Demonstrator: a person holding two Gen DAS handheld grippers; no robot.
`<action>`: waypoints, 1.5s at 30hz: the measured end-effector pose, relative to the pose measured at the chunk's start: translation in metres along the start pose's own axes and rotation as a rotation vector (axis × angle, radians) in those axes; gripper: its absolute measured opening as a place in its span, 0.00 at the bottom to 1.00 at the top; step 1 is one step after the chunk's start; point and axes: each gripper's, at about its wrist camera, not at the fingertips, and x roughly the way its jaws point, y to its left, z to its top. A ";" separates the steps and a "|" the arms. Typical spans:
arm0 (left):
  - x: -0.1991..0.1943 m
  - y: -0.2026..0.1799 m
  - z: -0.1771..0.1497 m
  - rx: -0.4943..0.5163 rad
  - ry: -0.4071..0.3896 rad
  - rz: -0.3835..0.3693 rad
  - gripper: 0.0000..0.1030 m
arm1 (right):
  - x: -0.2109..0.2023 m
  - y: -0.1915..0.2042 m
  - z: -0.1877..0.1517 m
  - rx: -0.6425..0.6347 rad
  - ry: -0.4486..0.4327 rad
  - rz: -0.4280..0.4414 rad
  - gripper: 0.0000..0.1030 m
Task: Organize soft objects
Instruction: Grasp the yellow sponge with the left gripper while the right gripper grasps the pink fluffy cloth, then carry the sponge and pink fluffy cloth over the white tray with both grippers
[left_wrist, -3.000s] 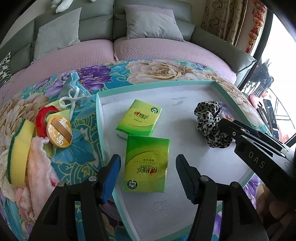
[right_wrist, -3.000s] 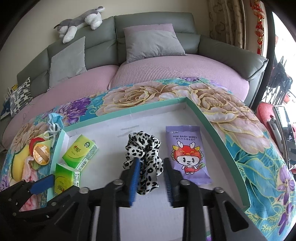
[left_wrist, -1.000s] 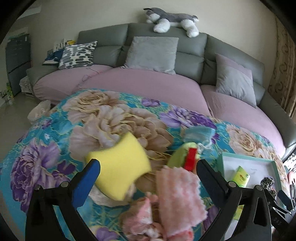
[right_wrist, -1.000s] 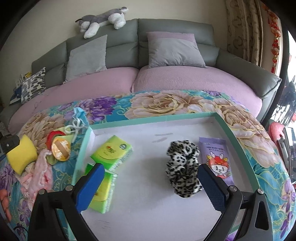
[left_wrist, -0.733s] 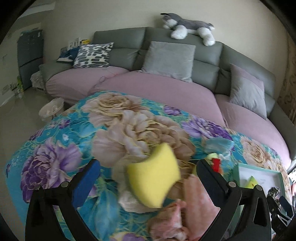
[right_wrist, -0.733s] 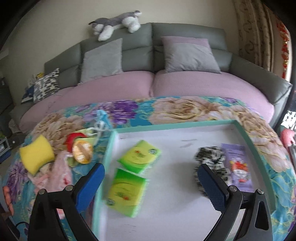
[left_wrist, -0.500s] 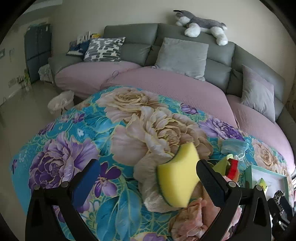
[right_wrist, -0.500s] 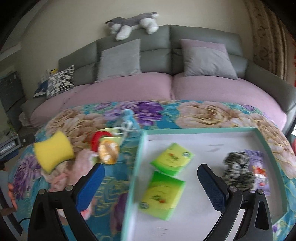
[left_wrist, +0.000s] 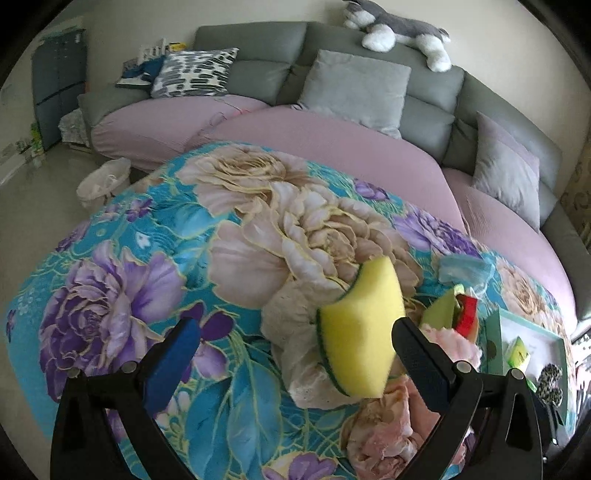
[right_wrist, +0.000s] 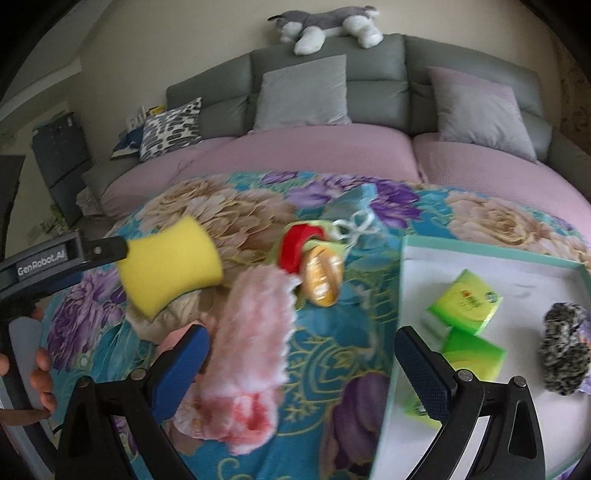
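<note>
Left gripper (left_wrist: 291, 350) spread wide, nothing between the pads, and right in front of it sits the yellow sponge (left_wrist: 360, 330), propped on edge on a cream cloth (left_wrist: 295, 339) with its green scouring side toward the left pad. The sponge lies off-centre, crowding the right finger (left_wrist: 421, 363), so the mouth wants to slide to the right before it can close. Its long axis runs roughly away from the camera and tilted, so, as I read it, the pads would meet the two broad faces.

Right gripper (right_wrist: 297, 363) also wide apart and empty, hanging over the fluffy pink cloth (right_wrist: 251, 332) near the middle of the floral tablecloth (right_wrist: 332, 369). From that side the left tool's tip looks to be touching the sponge's far edge; the left hand is clearly the nearer one.

Toward the tabletop's right edge stands the white tray (right_wrist: 480, 251), already carrying two green tissue packs (right_wrist: 463, 299) and a leopard-print scrunchie (right_wrist: 563, 347).
</note>
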 end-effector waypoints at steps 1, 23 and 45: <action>0.002 -0.002 -0.001 0.010 0.006 -0.002 1.00 | 0.003 0.004 -0.001 -0.009 0.009 0.006 0.99; 0.015 -0.008 -0.006 -0.031 0.054 -0.131 0.44 | 0.032 0.026 -0.015 -0.062 0.116 0.077 0.57; -0.016 -0.006 0.004 -0.058 -0.061 -0.216 0.37 | -0.005 0.019 -0.003 -0.028 -0.014 0.148 0.19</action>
